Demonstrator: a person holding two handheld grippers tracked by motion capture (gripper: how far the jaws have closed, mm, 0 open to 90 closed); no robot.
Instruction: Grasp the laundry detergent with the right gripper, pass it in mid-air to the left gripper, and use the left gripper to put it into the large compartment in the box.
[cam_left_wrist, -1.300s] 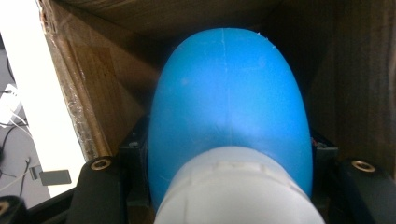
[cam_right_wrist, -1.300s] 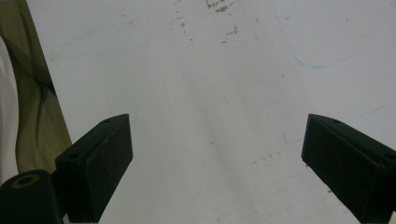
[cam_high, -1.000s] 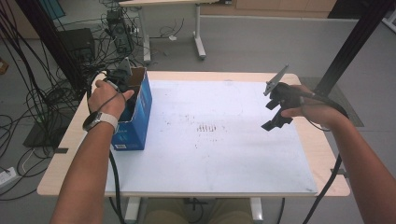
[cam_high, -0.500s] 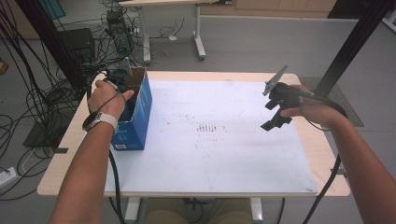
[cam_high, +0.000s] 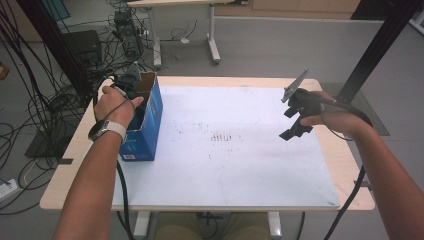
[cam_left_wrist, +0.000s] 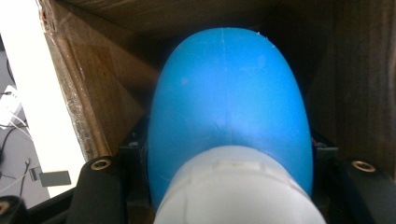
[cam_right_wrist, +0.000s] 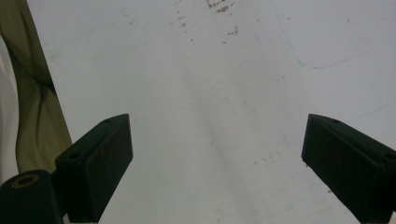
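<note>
My left gripper (cam_high: 131, 89) clamped on blue bottle (cam_left_wrist: 229, 107) inside box (cam_high: 150, 117), far left of table (cam_high: 75, 150). Right gripper (cam_right_wrist: 215, 163) wide apart, empty, hovering over mat (cam_high: 240, 170). Risk — bottle's rounded body squirting from jaws, or snagging box wall on lift, tipping box.

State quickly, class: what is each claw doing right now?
Left claw: shut on the rounded blue plastic object with a white end, inside the blue cardboard box.
Right claw: open, holding nothing, above the white tabletop.
</note>
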